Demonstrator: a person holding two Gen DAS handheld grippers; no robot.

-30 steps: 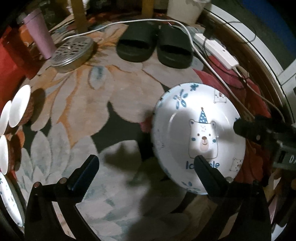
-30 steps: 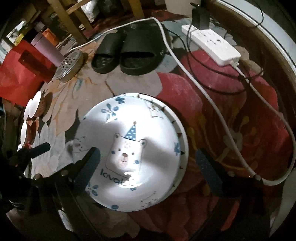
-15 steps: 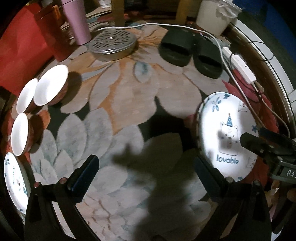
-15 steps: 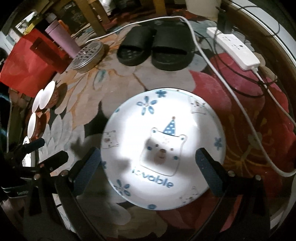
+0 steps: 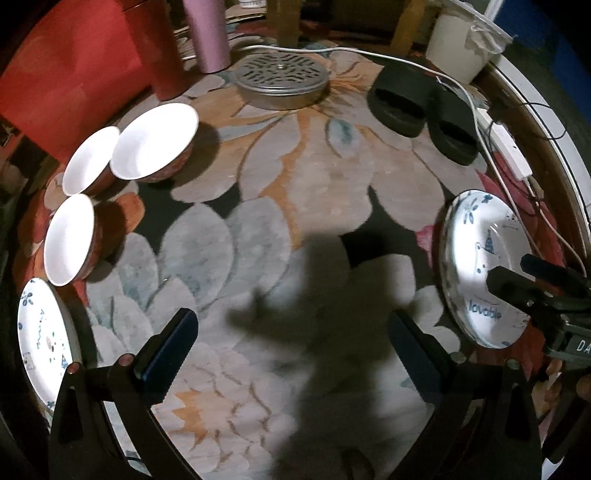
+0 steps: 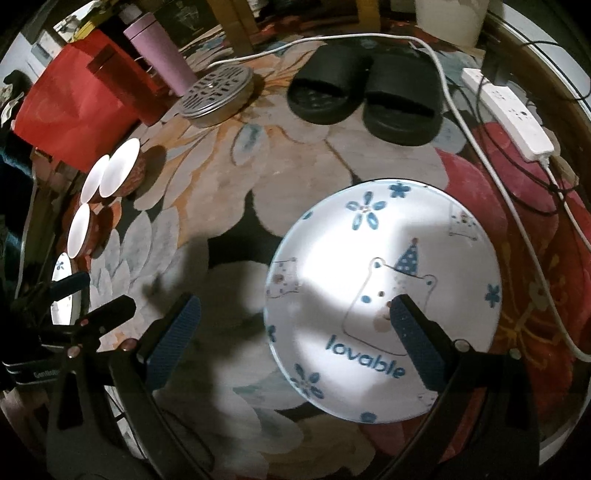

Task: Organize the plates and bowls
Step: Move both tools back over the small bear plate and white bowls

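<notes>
A white plate with a blue bear [image 6: 384, 258] lies on the flowered rug, on top of another such plate; in the left wrist view this stack [image 5: 476, 236] is at the right edge. My right gripper [image 6: 295, 321] hovers open above its left rim, right finger over the bear. Three white-lined red bowls [image 5: 155, 142] [image 5: 90, 160] [image 5: 70, 240] stand grouped at the left, with one more bear plate [image 5: 40, 354] below them. My left gripper [image 5: 295, 339] is open over bare rug between bowls and stack, holding nothing.
At the back lie black slippers [image 6: 365, 92], a perforated metal tin [image 5: 282, 79], a pink tumbler [image 5: 208, 33], a red box [image 6: 74, 107] and a white bucket [image 5: 465, 40]. A power strip [image 6: 506, 114] and white cable [image 6: 480, 147] run along the right side.
My left gripper has swung left away from the plate stack, bringing the bowls and the left plate into view. My right gripper shifted left, so the plate now sits under its right finger.
</notes>
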